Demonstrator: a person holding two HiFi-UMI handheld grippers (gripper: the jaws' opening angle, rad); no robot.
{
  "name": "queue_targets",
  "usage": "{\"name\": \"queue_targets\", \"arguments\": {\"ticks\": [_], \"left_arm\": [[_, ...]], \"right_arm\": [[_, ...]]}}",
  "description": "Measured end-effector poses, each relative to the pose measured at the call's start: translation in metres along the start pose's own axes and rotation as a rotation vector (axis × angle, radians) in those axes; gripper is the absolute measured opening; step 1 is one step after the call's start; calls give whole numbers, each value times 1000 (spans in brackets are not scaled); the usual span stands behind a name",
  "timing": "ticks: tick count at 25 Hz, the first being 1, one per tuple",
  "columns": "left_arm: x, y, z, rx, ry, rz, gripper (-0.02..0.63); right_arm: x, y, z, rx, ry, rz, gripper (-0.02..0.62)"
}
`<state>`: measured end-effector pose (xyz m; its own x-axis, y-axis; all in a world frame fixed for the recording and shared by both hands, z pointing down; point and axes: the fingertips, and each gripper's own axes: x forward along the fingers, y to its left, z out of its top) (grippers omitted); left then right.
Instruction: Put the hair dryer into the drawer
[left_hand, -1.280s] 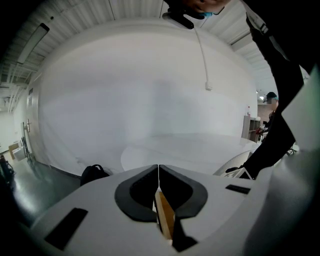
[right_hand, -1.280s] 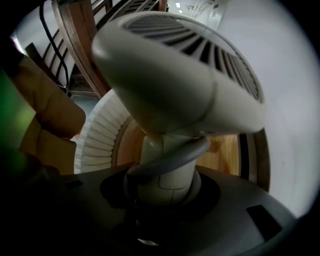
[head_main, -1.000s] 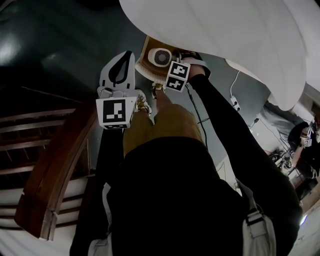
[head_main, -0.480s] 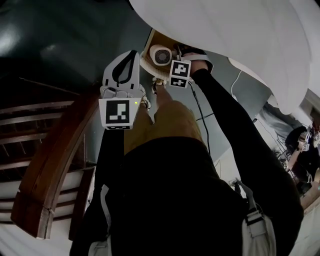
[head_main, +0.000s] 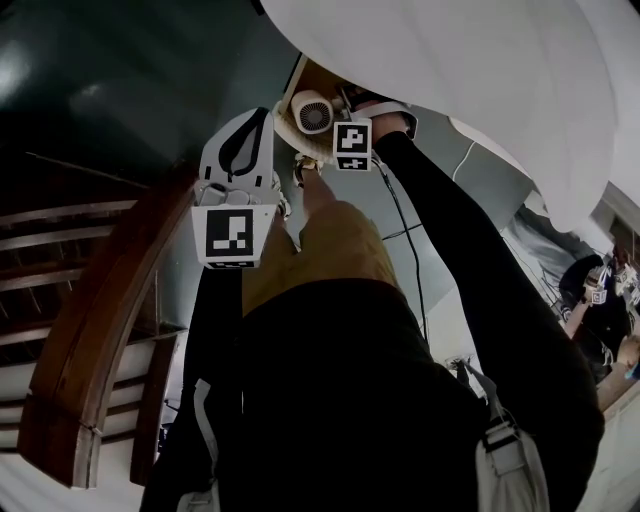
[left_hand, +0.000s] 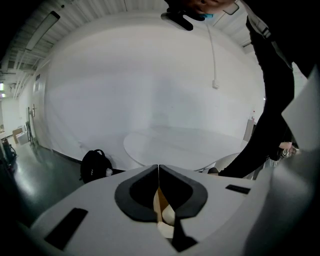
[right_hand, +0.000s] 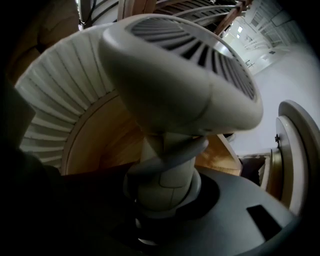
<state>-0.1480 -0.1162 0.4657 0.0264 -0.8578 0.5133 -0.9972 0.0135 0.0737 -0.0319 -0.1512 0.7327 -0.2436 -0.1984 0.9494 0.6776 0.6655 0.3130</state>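
The cream hair dryer (head_main: 313, 112) hangs over the open wooden drawer (head_main: 303, 78) below the table's edge. My right gripper (head_main: 338, 128) is shut on the dryer's handle (right_hand: 162, 180) and points steeply down. In the right gripper view the dryer's vented head (right_hand: 185, 85) fills the frame, and the drawer's wooden inside (right_hand: 100, 145) lies just beyond it. My left gripper (head_main: 262, 115) is held to the left of the drawer. Its white jaws meet at the tips in the left gripper view (left_hand: 158, 167) with nothing between them.
A large white round table (head_main: 450, 80) overhangs the drawer. A dark wooden bench (head_main: 90, 330) curves along the left. A cable (head_main: 400, 230) trails over the dark floor to the right. A black backpack (left_hand: 95, 165) lies on the floor.
My right gripper has rolled about its own axis with the dryer and sunk a little over the drawer. The left gripper has shifted only slightly.
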Motion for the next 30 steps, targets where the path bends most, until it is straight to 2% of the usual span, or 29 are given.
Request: {"name": "queue_targets", "arguments": {"ticks": [10,18,22,30], "left_arm": [[3,-3,-14,-41,30,-8,18],[3,-5,-25,-50,59,-4,18],[3,-4,-26,-50,61,5,18],[4,-11,-28,-62,68,8,18]], "right_arm": [[18,4,-3,-130,29,5,204],[29,1,-2,-162,32,8,204],[40,1,-7,-175,68,22,209],[45,4,-12,-156,79,34,217]]}}
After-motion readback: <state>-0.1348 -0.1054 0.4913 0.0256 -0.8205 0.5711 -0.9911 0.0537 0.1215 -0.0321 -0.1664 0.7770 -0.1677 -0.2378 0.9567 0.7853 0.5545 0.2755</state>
